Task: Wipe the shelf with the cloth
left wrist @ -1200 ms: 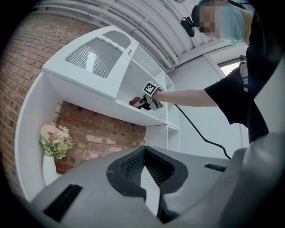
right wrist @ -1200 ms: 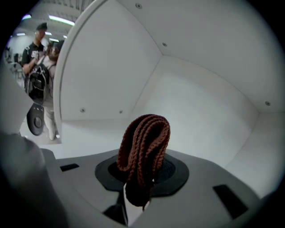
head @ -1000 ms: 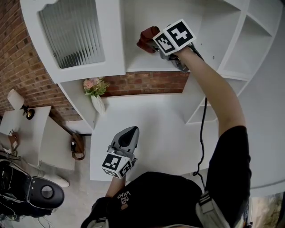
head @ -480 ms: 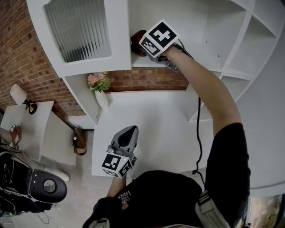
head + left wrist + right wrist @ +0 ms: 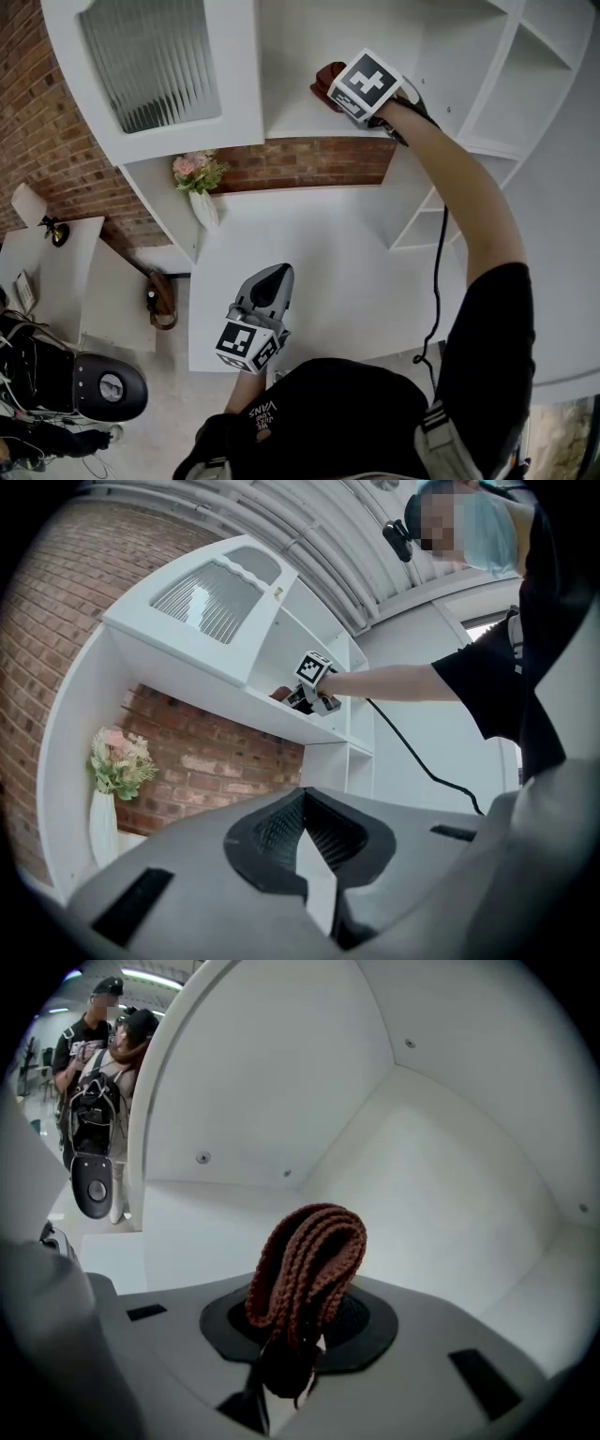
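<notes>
A folded reddish-brown knitted cloth [image 5: 327,77] is held against the white shelf [image 5: 295,124] of the upper open compartment. My right gripper [image 5: 337,89] is shut on it, arm stretched up. In the right gripper view the cloth [image 5: 307,1262] stands up between the jaws of that gripper [image 5: 289,1340], with the compartment's white floor [image 5: 187,1218] and walls behind. My left gripper [image 5: 274,279] hangs low over the white desk, jaws together and nothing in them. In the left gripper view that gripper [image 5: 306,808] points up at the shelf [image 5: 272,714] and the right gripper [image 5: 312,694].
A white vase of pink flowers [image 5: 200,187] stands at the desk's back left by the brick wall [image 5: 309,164]. A ribbed-glass cabinet door [image 5: 150,61] is left of the compartment, open side shelves [image 5: 530,80] right. A black cable [image 5: 437,281] hangs from the right gripper. People [image 5: 98,1035] stand far left.
The right gripper slid the cloth left along the shelf towards the cabinet door, then back right. The left gripper has stayed where it was.
</notes>
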{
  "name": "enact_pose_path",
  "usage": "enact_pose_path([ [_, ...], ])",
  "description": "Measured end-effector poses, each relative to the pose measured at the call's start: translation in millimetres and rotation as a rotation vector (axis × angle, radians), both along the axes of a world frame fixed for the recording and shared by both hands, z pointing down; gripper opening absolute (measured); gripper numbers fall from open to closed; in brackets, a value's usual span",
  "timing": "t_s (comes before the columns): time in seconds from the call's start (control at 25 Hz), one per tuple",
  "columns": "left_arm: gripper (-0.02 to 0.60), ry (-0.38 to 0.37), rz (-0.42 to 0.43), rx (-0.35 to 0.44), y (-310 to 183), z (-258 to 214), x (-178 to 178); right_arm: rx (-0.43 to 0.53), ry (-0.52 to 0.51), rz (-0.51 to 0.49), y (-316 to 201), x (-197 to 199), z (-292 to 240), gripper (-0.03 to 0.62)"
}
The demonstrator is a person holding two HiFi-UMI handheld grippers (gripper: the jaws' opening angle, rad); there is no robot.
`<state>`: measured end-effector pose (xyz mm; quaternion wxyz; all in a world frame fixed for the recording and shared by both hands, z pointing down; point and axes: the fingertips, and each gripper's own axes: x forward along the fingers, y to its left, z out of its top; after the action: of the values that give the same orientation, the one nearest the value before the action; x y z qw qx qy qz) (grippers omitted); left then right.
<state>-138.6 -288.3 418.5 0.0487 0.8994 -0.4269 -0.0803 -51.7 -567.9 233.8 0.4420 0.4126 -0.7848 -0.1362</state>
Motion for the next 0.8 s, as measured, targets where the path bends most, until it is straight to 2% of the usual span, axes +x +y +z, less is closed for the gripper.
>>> enact_pose_path([
  [0.28, 0.006, 0.007, 0.044, 0.004, -3, 0, 15, -0.009, 0.117, 0.198, -10, 97, 1, 0.095],
  [0.52, 0.006, 0.009, 0.085, 0.005, -6, 0, 28, -0.008, 0.336, 0.335, -7, 159, 5, 0.095],
  [0.8, 0.006, 0.011, 0.108, 0.001, -7, 2, 35, -0.028, 0.618, 0.381, 0, 195, 11, 0.095],
])
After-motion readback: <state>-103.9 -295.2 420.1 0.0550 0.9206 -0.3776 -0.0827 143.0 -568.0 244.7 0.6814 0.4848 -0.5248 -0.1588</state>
